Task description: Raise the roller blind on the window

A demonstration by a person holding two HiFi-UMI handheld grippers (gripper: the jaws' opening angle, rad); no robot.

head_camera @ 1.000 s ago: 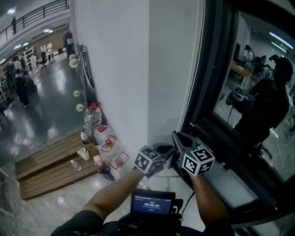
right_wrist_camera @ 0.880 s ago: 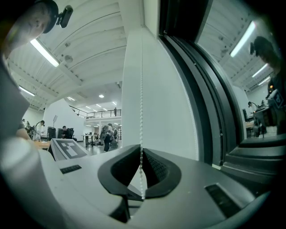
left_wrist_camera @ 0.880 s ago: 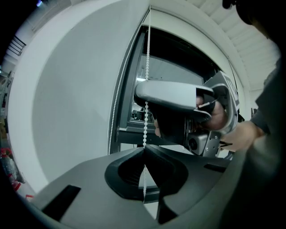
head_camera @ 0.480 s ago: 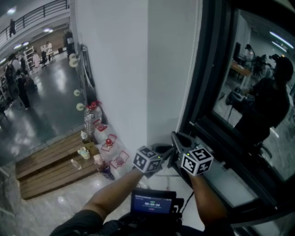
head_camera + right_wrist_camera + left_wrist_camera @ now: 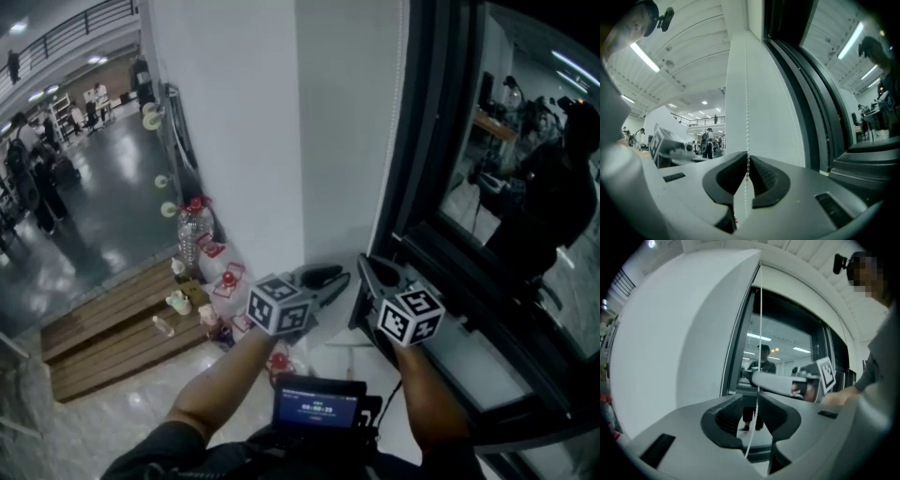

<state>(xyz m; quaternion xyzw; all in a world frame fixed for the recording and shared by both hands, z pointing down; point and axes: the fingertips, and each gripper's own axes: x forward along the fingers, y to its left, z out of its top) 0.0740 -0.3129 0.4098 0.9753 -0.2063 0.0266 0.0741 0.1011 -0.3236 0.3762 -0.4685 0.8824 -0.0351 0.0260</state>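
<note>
A white bead chain (image 5: 397, 112) hangs down the dark window frame (image 5: 427, 141) beside the glass. My right gripper (image 5: 367, 274) points level at the frame and is shut on that chain (image 5: 746, 93), which passes between its pads (image 5: 748, 159). My left gripper (image 5: 330, 277) sits to its left. Its jaws have just been opening and now stand apart, with the chain (image 5: 760, 333) running loose through the gap (image 5: 750, 400). The right gripper's marker cube (image 5: 825, 373) shows beyond it. The blind itself is out of sight.
A white pillar (image 5: 244, 141) stands left of the window. Below left, a wooden platform (image 5: 112, 337) carries a large water bottle (image 5: 194, 230) and small red items. A screen device (image 5: 319, 408) sits at my chest. People stand far off at the left.
My left gripper has let go of the chain, opened its jaws and drawn left and up, away from the right gripper. The right gripper has kept still on the chain.
</note>
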